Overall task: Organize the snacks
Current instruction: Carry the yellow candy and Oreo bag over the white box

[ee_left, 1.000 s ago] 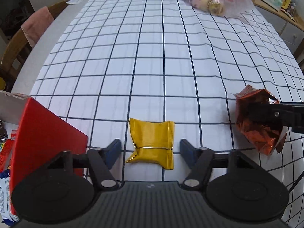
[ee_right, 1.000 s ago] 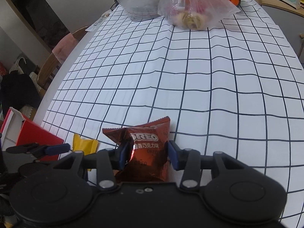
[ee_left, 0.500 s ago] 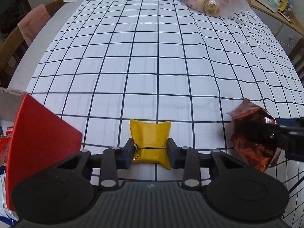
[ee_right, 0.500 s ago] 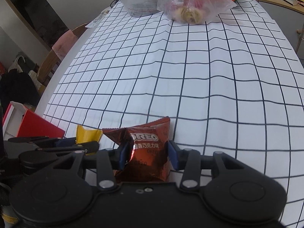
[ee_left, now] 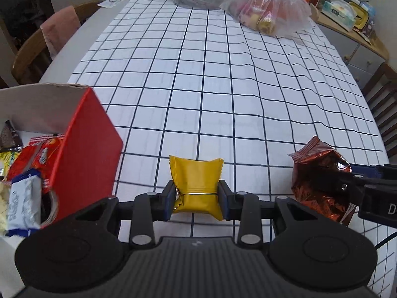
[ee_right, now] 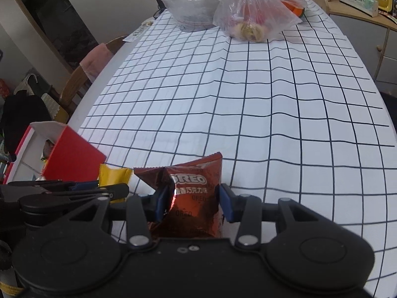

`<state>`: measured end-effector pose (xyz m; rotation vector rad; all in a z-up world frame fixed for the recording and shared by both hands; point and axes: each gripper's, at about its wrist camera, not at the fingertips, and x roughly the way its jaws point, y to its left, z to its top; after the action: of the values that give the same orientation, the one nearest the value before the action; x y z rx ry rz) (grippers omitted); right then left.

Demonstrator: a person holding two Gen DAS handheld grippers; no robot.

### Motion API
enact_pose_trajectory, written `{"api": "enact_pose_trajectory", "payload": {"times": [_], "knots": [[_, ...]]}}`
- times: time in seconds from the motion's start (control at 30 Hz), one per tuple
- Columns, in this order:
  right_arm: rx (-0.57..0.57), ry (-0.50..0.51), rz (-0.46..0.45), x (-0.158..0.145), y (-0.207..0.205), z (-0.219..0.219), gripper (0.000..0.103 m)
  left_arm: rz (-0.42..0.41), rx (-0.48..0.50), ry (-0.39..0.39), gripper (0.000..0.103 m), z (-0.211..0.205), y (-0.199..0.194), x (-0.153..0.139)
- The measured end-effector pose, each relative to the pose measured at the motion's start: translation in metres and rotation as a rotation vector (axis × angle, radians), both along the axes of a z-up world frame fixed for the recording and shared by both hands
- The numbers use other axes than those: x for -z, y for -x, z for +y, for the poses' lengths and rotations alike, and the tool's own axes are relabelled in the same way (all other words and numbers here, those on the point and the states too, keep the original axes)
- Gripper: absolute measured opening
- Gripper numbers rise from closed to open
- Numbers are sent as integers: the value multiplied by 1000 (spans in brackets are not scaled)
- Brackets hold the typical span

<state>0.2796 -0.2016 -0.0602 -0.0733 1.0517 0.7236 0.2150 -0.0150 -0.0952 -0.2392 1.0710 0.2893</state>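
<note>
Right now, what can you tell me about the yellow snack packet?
The yellow snack packet is a small pillow-shaped pouch of glossy, foil-like wrap with crimped, serrated ends. The left claw is shut on its lower half, pinching a crease across it. It stands upright above the checked tablecloth, between the red box and the Oreo packet in the right claw.

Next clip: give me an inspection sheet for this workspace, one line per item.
Surface: white tablecloth with black grid, wrinkled towards the right edge.
Job's things: yellow foil snack packet; brown Oreo foil packet; open red cardboard box holding snack packs, at left.
Clutter: two clear plastic bags at the far end.
Grippers: left gripper shut on yellow packet; right gripper shut on Oreo packet.
Cables: nothing seen.
Surroundings: wooden chair with pink cloth; sideboard at right.
</note>
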Motion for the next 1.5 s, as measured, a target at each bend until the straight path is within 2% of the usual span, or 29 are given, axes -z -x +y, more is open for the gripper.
{"api": "enact_pose_trajectory", "payload": {"times": [0.43, 0.67, 1.0, 1.5], "knots": [[-28, -54, -76, -54, 59, -6, 43, -121, -16, 23, 35, 3, 68, -68], [-51, -73, -105, -76, 87, 14, 43, -152, -13, 49, 35, 20, 98, -90], [-99, -84, -125, -87, 119, 77, 43, -191, -47, 37, 35, 74, 131, -108], [-156, -56, -136, -78, 156, 191, 43, -198, -137, 1, 35, 190, 171, -110]]}}
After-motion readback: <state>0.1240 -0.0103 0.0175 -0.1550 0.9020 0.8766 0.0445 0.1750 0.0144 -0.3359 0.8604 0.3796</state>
